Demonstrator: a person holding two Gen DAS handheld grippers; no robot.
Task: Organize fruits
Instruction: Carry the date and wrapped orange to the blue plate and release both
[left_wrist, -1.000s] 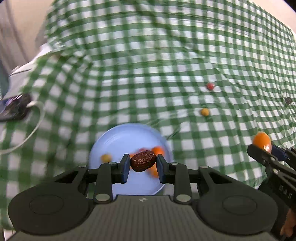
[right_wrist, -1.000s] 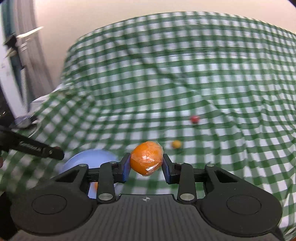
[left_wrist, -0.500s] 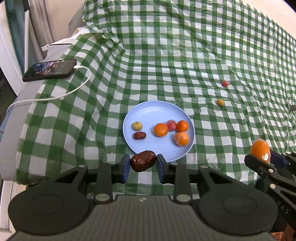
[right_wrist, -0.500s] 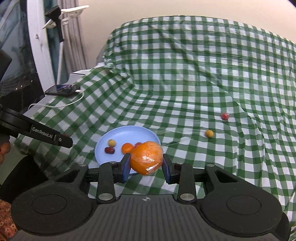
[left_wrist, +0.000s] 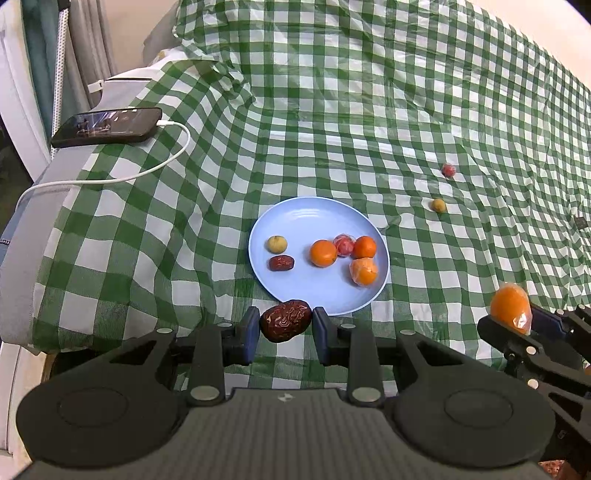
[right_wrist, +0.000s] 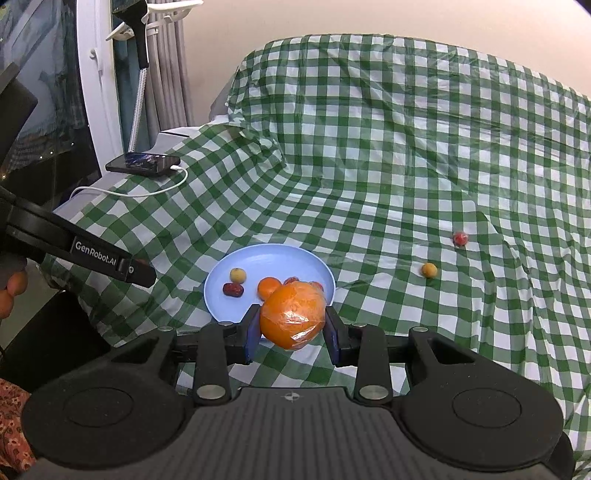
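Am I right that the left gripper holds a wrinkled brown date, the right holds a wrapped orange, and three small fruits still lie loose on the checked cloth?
Not quite: only two lie loose on the green checked cloth, a small red fruit and a small yellow fruit, per the left wrist view. The left gripper does hold the wrinkled brown date; the right gripper holds the plastic-wrapped orange.

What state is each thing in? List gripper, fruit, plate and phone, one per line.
Left gripper: shut on a wrinkled dark red date.
Right gripper: shut on a plastic-wrapped orange.
Round light blue plate: flat on the checked cloth, holding six fruits.
Small red fruit: loose on the cloth.
Small yellow fruit: loose on the cloth.
Black phone: lying flat, white cable plugged in.
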